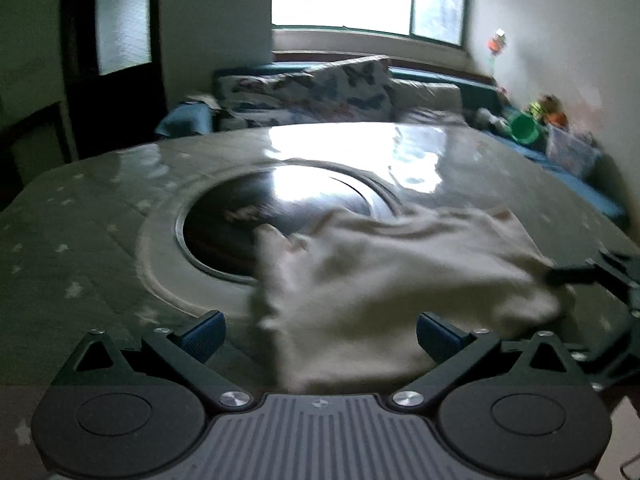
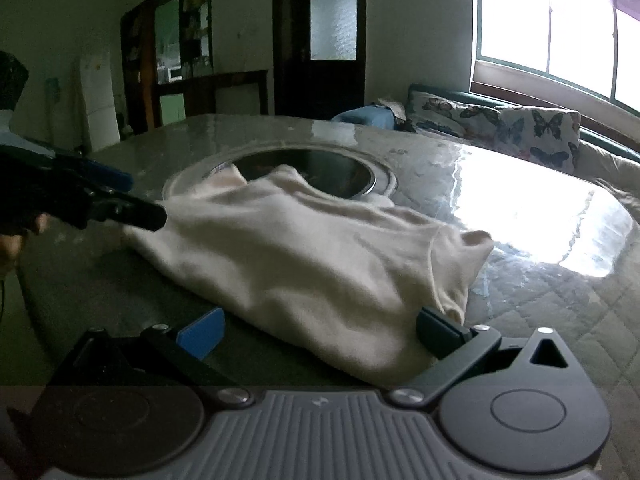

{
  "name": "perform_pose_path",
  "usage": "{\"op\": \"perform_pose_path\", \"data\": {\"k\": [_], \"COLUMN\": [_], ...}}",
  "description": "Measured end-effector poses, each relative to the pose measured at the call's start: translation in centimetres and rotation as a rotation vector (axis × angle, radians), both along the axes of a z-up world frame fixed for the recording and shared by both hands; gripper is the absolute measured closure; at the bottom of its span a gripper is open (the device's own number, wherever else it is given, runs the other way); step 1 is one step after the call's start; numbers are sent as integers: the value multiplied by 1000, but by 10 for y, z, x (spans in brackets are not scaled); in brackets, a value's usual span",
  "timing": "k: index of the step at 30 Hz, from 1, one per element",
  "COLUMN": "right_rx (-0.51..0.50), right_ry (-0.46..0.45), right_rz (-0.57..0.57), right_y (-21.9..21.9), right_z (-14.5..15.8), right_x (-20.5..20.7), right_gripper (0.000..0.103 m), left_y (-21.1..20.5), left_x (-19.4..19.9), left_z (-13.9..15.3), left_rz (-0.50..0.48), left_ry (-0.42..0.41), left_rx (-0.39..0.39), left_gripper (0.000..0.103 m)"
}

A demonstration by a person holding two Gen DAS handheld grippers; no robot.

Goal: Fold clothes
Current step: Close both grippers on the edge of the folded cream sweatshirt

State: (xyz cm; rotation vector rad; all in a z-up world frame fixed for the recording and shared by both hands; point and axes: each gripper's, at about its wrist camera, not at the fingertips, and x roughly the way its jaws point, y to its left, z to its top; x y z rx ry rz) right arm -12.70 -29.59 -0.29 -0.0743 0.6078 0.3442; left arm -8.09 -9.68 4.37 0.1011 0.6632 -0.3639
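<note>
From my left wrist camera the whole picture is smeared, so folds and seams on the cream garment [image 1: 400, 276] are hard to read. It lies rumpled on the table [image 1: 80, 248], its far edge lapping over the rim of the dark round inset [image 1: 280, 208] in the middle. Its near end runs between my left gripper [image 1: 320, 336] fingers and disappears under the camera housing, so I cannot see where that hem ends. The jaws stand wide, blue pads well apart, cloth lying loose between them with nothing pinched. At the right edge the other gripper [image 1: 576, 274] is cut off by the frame; its dark tip touches the garment's corner. To the left of the cloth the table is bare right out to its curved edge. Window glare washes out the far tabletop.

From my right wrist camera the picture is sharper. The garment [image 2: 304, 256] stretches from the inset [image 2: 304, 168] toward me, one bunched corner lying against the right pad of my right gripper [image 2: 320, 336], whose jaws are also spread wide and grip nothing. The left gripper [image 2: 132, 200] comes in from the left, half cut off; its lower finger rests on the cloth's left edge, and the jaws look parted. A hand [image 2: 24, 232] behind it is mostly hidden in shadow. To the right the quilted table cover [image 2: 560, 320] lies open, with strong glare farther back.
</note>
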Motion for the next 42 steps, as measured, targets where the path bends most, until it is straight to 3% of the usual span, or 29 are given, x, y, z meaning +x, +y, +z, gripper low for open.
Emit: {"op": "perform_pose_path", "data": {"k": [6, 9, 15, 20, 27, 31, 41, 42], "right_rx": [56, 92, 194, 192, 214, 234, 226, 231], "right_ry": [-1, 53, 142, 146, 162, 174, 155, 154], "right_rz": [-111, -160, -214, -212, -214, -214, -226, -222], "right_y": [-24, -39, -61, -59, -57, -59, -55, -55], "right_z": [16, 12, -5, -7, -4, -4, -7, -7], "right_x": [12, 28, 52, 56, 61, 61, 65, 64], "right_gripper": [1, 9, 19, 27, 42, 50, 50, 54], "left_y": [10, 13, 17, 16, 11, 6, 6, 6], "left_x": [29, 43, 54, 60, 60, 57, 63, 64], "left_z": [3, -3, -14, -22, -28, -28, -28, -28], "left_rz": [76, 88, 73, 43, 8, -20, -55, -59], "left_ry": [2, 29, 65, 128, 160, 153, 159, 160], "left_rx": [-14, -21, -21, -56, -70, -62, -125, -132], "left_gripper": [0, 0, 0, 1, 9, 21, 34, 37]}}
